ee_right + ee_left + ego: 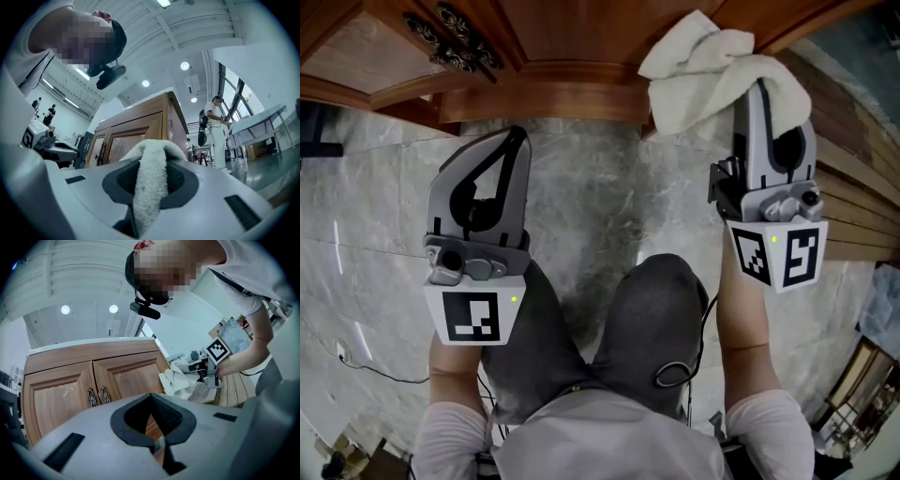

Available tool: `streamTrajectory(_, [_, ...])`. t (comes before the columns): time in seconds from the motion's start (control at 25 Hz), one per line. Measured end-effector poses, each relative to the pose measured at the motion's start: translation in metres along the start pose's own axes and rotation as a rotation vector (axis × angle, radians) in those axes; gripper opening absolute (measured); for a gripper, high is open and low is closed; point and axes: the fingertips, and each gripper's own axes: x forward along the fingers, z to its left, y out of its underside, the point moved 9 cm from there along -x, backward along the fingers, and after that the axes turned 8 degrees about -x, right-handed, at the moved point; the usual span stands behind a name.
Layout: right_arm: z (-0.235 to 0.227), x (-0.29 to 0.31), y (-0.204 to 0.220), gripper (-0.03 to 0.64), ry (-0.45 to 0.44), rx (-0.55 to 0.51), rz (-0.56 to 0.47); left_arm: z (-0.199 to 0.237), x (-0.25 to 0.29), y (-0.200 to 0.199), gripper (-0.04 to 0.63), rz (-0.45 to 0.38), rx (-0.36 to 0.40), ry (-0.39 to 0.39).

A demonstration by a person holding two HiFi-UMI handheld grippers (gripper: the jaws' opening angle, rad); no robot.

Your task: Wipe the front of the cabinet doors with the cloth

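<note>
Right tool around cloth

cabinet doors ahead | cloth in r gripper, near doors | l gripper left

The left gripper has its jaws closed together, with nothing between them. Behind it stand two wooden cabinet doors with ornate handles at the middle. On the right side, the right gripper carries a white cloth near the right door.
</note>
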Motion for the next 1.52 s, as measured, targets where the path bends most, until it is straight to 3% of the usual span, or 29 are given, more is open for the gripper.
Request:
streamTrajectory(0.32, [0.029, -0.008, -0.012, 0.092, -0.08, -0.017, -0.012, 0.006, -0.005, 0.005, 0.018, 0.007, -0.002, -0.012])
streamTrajectory(0.64, [0.117, 0.039, 0.004, 0.092, -0.324, -0.006, -0.047, 0.039, -0.03, 0.012, 0.018, 0.003, -0.01, -0.052])
streamTrajectory(0.84, [0.163, 0.078, 0.037, 0.092, -0.451, 0.023, -0.002, 0.063, -0.052, 0.023, 0.018, 0.015, -0.003, -0.094])
streamTrajectory(1.12, [0.165, 0.093, 0.052, 0.092, -0.434, -0.007, 0.015, 0.063, -0.067, 0.026, 0.018, 0.024, 0.001, -0.122])
streamTrajectory(1.52, [0.147, 0.091, 0.055, 0.092, -0.347, -0.042, 0.039, 0.065, -0.07, 0.033, 0.018, 0.024, -0.009, -0.096])
